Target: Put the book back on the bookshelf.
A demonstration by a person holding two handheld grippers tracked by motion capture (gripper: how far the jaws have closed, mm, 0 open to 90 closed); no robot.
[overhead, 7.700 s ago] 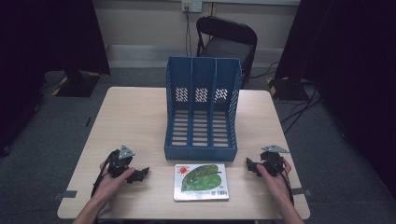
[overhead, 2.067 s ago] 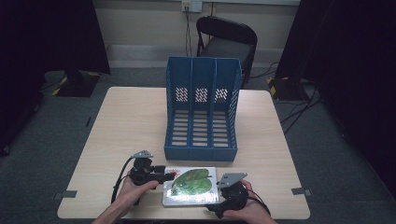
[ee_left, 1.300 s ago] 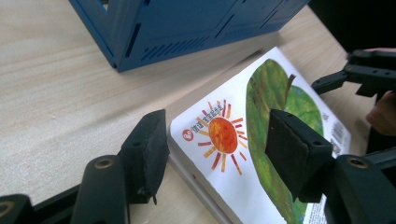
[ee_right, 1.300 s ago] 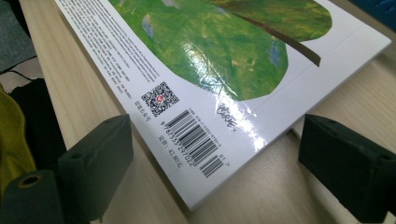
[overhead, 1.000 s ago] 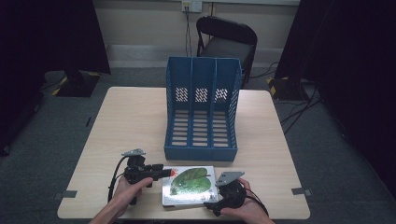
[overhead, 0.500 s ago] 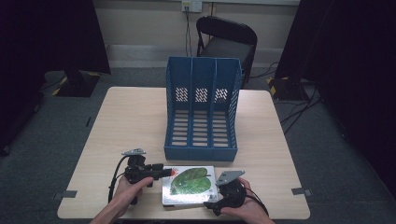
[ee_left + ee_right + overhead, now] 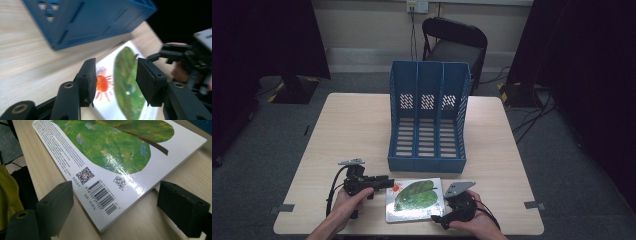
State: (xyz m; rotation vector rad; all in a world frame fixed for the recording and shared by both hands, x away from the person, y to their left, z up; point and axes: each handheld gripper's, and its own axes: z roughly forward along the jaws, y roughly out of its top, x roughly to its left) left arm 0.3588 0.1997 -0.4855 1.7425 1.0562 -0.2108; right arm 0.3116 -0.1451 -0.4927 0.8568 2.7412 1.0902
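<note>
Book point(image 7: 414, 200) — flat between both tongs

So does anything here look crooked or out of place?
Slightly: the book lies a little askew, with its near edge reaching the table edge. The blue file rack stands straight; nothing is spilled or damaged.

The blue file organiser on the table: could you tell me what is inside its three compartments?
The blue file organiser shows three open compartments with bare slatted floors and nothing in them. The book lies flat on the table in front of it.

One book point(image 7: 414, 199), one blue three-slot file rack point(image 7: 428, 120), one chair point(image 7: 454, 44), two claws.
</note>
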